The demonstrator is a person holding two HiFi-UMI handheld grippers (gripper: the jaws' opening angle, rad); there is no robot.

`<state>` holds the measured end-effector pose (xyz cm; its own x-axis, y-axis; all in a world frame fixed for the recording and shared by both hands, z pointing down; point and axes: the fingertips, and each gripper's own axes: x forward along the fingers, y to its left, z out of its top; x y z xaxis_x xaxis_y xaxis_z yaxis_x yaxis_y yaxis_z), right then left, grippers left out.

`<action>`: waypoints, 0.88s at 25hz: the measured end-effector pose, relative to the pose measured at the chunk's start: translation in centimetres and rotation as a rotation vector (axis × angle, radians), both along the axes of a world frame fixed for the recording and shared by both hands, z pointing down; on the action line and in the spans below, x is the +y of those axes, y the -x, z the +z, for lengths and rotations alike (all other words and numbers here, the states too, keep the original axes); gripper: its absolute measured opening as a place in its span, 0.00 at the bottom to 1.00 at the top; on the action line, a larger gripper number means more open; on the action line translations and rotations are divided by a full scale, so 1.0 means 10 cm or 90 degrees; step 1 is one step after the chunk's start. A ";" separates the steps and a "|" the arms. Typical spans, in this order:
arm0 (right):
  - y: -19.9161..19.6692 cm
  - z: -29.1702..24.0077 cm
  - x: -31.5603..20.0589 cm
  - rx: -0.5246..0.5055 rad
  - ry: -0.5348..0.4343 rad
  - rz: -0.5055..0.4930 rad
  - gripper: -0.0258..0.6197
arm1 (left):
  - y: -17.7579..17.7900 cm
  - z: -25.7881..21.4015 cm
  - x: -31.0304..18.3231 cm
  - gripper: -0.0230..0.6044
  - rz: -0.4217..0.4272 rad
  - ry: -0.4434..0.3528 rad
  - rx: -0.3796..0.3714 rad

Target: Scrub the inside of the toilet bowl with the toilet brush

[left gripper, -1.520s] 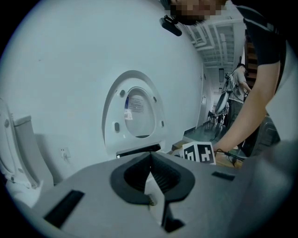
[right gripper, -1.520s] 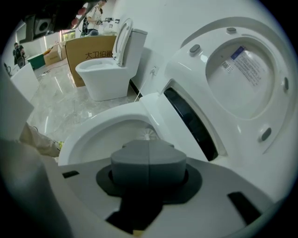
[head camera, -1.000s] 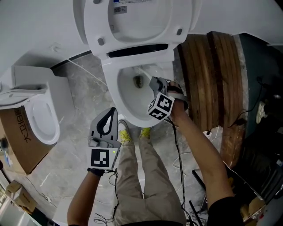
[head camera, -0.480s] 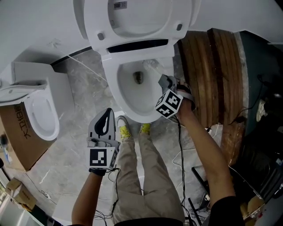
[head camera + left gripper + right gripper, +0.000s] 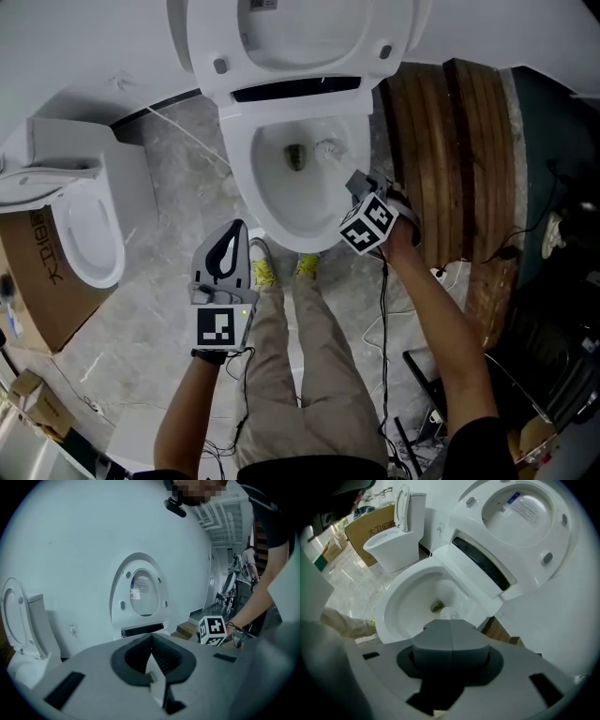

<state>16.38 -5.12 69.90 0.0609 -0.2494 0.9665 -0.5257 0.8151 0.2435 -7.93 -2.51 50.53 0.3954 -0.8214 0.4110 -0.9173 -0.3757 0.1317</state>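
Above the floor (image 5: 155,309), the left gripper (image 5: 236,240) has its fingers pressed together on nothing. At the toilet bowl's (image 5: 235,165) right rim, the right gripper (image 5: 355,179) pinches the toilet brush (image 5: 327,150) handle in its fingers. The white brush head lies beyond them, beside the drain (image 5: 295,157).

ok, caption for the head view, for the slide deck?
Right gripper holds the toilet brush inside the toilet bowl beside the drain; left gripper, shut, hangs over the floor.
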 end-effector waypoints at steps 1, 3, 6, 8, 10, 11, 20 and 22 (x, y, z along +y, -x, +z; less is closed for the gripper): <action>0.00 0.01 0.05 -0.004 0.011 0.008 0.27 | 0.00 0.00 0.01 0.05 -0.001 0.002 -0.001; -0.02 0.02 0.12 -0.005 0.011 0.011 0.27 | -0.02 0.00 0.02 0.05 -0.003 0.006 -0.002; -0.05 0.00 0.21 -0.003 0.002 0.012 0.27 | -0.04 -0.01 0.03 0.05 0.000 0.004 -0.002; -0.07 -0.02 0.29 -0.003 0.002 0.010 0.27 | -0.04 0.00 0.04 0.05 0.000 0.007 -0.002; -0.09 -0.06 0.38 -0.003 0.003 0.007 0.27 | -0.05 0.00 0.04 0.05 0.002 0.008 -0.001; -0.10 -0.09 0.42 -0.003 0.005 0.004 0.27 | -0.06 -0.01 0.05 0.05 0.005 0.005 0.000; -0.01 -0.27 0.91 0.014 0.068 -0.035 0.28 | -0.07 0.04 0.04 0.05 0.006 0.015 0.006; 0.04 -0.28 0.97 0.017 0.077 -0.046 0.28 | -0.05 0.05 0.01 0.05 0.004 0.014 0.005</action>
<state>15.98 4.56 67.14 0.0730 -0.1367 0.9879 -0.4587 0.8750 0.1549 -7.41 -2.41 51.07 0.4038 -0.8095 0.4263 -0.9139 -0.3786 0.1468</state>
